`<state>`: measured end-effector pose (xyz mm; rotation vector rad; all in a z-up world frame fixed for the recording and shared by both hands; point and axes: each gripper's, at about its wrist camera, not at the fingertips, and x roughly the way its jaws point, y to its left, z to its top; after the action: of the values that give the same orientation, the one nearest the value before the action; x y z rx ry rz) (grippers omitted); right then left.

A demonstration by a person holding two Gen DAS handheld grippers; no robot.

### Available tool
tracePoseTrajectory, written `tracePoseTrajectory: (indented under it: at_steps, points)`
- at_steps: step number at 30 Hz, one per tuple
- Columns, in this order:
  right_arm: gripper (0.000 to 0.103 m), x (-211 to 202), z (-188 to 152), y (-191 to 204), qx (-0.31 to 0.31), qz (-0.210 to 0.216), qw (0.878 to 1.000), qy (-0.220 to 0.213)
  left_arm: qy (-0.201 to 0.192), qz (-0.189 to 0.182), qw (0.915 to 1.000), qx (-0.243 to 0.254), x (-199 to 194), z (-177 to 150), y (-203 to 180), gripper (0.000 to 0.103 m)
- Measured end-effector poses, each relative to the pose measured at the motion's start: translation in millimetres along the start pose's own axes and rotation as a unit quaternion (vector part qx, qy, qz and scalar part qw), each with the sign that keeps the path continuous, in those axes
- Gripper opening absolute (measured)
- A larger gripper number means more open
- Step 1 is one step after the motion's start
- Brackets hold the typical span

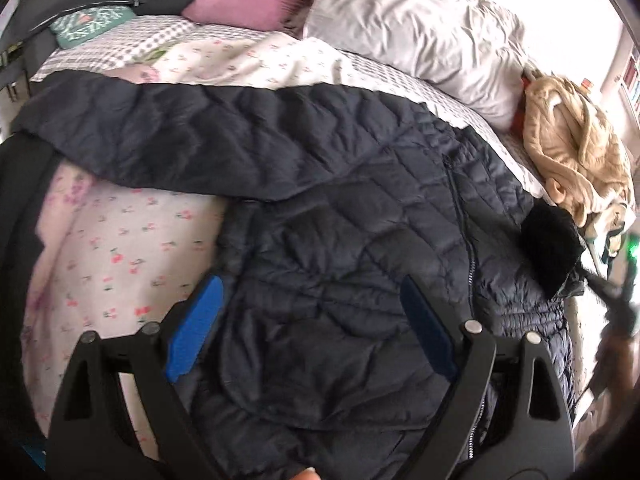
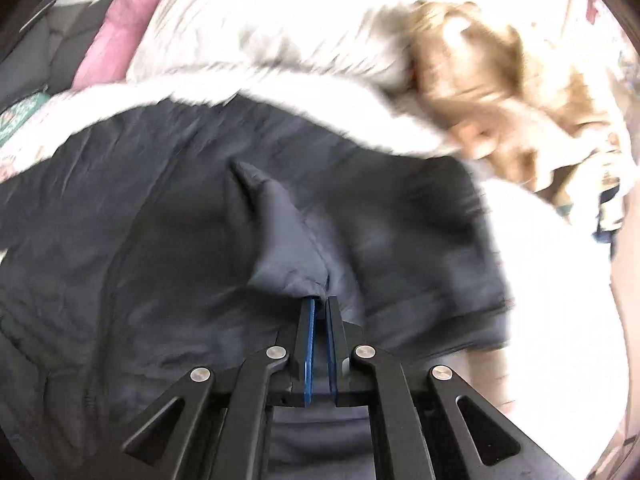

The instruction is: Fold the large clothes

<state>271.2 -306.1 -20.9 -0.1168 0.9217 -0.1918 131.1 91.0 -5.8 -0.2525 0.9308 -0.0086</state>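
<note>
One dark quilted jacket (image 1: pixel 340 208) lies spread across a floral bedsheet (image 1: pixel 120 248) in the left wrist view, one sleeve stretched out flat toward the far left and the zipped body running right toward the bed's edge. No clean fold shows yet; by the look of it the job has barely begun, with sleeves and body all left to bring in. The left gripper (image 1: pixel 310 320) hovers over the jacket's near part, jaws spread wide, its blue pads (image 1: pixel 196 324) clear of the cloth and holding nothing. A tan garment (image 1: pixel 576 152) sits heaped at the far right beside a white pillow (image 1: pixel 420 32), apparently waiting its turn.

From the right wrist view, blurred, the jacket (image 2: pixel 160 220) fills the near half of the bed. The right gripper (image 2: pixel 320 304) is clenched tight, a peak of jacket cloth (image 2: pixel 288 240) pinched at its tips and drawn up in a ridge off the surface. This looks like the start of a first fold. The tan heap (image 2: pixel 500 92) smears across the far right.
</note>
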Motion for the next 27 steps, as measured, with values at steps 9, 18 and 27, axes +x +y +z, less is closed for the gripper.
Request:
tracePoseTrajectory:
  at_steps: [9,18,27]
  points:
    - [0.004,-17,24,-200,0.093,-0.177,0.980,0.009,0.004,-0.008,0.9992,0.039,11,-1,-30,0.091]
    - [0.078,-24,-4,-123,0.053,0.094,0.994,-0.009,0.023,-0.016,0.9990,0.034,28,1,-40,0.090]
    - [0.083,27,-30,87,-0.111,0.202,0.971,0.059,0.035,-0.028,0.9983,0.036,35,-2,-60,0.091]
